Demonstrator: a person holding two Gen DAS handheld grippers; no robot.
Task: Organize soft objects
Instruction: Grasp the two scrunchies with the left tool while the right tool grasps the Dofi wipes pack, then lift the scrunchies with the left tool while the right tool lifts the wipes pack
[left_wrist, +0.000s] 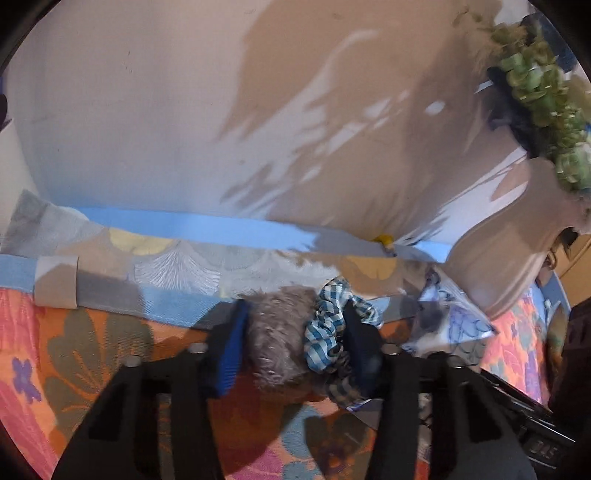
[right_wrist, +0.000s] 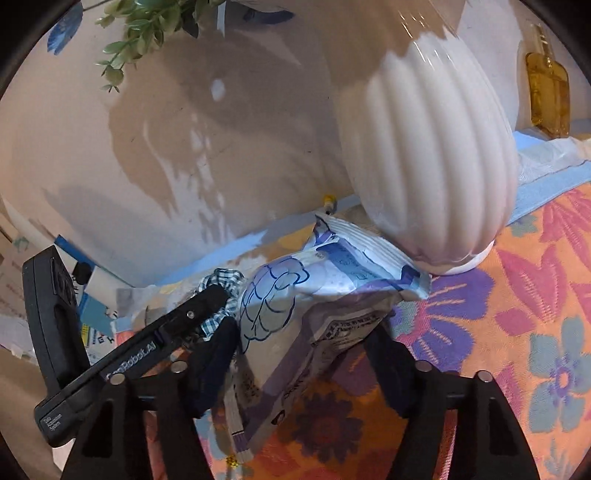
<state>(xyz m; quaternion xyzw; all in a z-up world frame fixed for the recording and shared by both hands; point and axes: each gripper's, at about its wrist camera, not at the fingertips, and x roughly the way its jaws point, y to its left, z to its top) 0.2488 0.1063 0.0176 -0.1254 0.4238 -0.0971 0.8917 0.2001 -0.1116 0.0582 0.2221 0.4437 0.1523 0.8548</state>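
In the left wrist view my left gripper (left_wrist: 295, 332) is closed around a grey fluffy scrunchie (left_wrist: 279, 332) and a blue-and-white checked scrunchie (left_wrist: 327, 325), both pressed between the fingers above the floral cloth. In the right wrist view my right gripper (right_wrist: 299, 354) is closed on a white and purple soft packet (right_wrist: 295, 295) that stands tilted between its fingers. The packet's top corner leans against the white ribbed vase (right_wrist: 432, 162). The checked scrunchie (right_wrist: 221, 284) and the left gripper's black body (right_wrist: 147, 350) show at the left. The packet (left_wrist: 450, 317) also shows right of the left gripper.
A floral orange and pink cloth (right_wrist: 517, 314) covers the table, with a blue border (left_wrist: 177, 225) along the white wall (left_wrist: 129, 129). Green artificial foliage (left_wrist: 539, 99) hangs at the upper right. An amber bottle (right_wrist: 548, 96) stands behind the vase. Boxes and papers (right_wrist: 92, 314) lie at the far left.
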